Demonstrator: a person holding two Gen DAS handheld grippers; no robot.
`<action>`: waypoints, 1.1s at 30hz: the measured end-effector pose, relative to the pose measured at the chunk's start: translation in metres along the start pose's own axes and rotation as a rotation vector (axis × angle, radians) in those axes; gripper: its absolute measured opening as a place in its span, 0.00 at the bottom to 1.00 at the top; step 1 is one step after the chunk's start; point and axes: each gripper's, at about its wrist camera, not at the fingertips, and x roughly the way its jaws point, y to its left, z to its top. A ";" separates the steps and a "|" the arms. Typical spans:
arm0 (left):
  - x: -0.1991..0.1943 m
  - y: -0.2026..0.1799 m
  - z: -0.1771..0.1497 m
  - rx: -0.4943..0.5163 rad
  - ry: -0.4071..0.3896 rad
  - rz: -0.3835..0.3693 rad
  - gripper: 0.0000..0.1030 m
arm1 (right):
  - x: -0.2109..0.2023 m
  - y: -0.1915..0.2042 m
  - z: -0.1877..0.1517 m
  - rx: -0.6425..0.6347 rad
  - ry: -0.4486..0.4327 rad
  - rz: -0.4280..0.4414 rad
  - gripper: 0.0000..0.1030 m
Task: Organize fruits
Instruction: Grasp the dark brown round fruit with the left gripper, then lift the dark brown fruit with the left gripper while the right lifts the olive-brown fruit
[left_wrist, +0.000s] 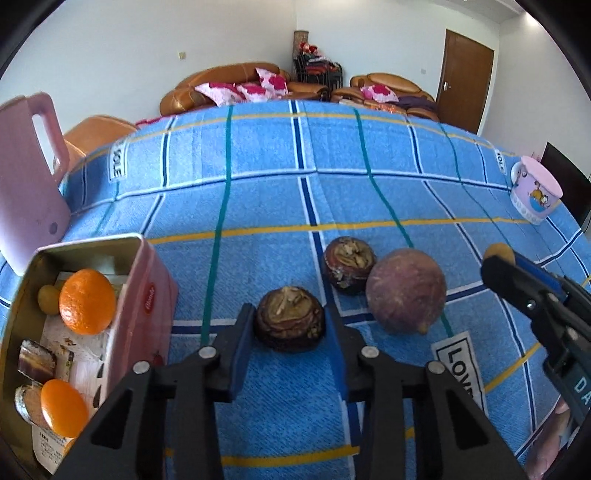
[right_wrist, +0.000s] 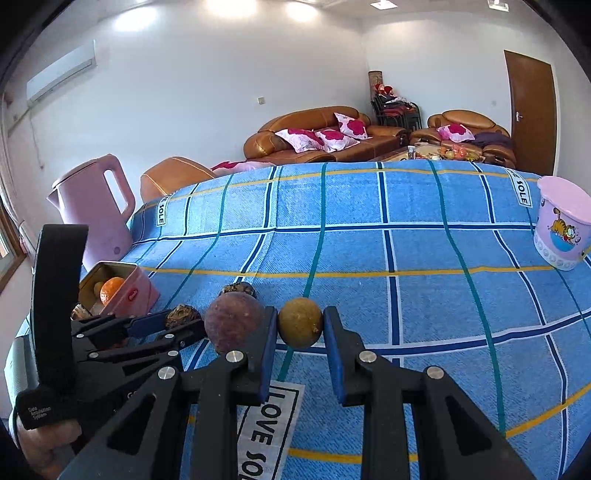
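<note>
Left gripper (left_wrist: 290, 325): we clamp a dark brown wrinkled mangosteen (left_wrist: 290, 318) – jaws pressing its sides
Right gripper (right_wrist: 300, 325): we grip a small round yellow-brown fruit (right_wrist: 300, 322) – jaws closed on it

bright, sharp, ceiling glare (fisheye-bent edges)

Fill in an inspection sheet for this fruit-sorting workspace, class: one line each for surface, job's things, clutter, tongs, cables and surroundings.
Surface: blue checked cloth over the table.
Job's things: pink tin at left holding two oranges; two dark mangosteens, purple round fruit and small yellow-brown fruit on the cloth.
Clutter: pink kettle, cartoon cup.
Tongs: left tongs closed on the near mangosteen; right tongs shut on the yellow-brown fruit.
Cables: nothing seen.
Surroundings: brown sofas, wooden door.
</note>
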 end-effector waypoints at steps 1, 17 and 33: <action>-0.003 -0.001 0.000 0.006 -0.015 0.008 0.37 | -0.001 0.000 0.000 -0.002 -0.003 0.003 0.26; -0.028 -0.004 -0.002 0.003 -0.146 0.045 0.37 | -0.011 0.008 -0.001 -0.036 -0.064 0.034 0.26; -0.042 -0.004 -0.009 -0.019 -0.217 0.066 0.37 | -0.025 0.013 -0.004 -0.071 -0.135 0.034 0.26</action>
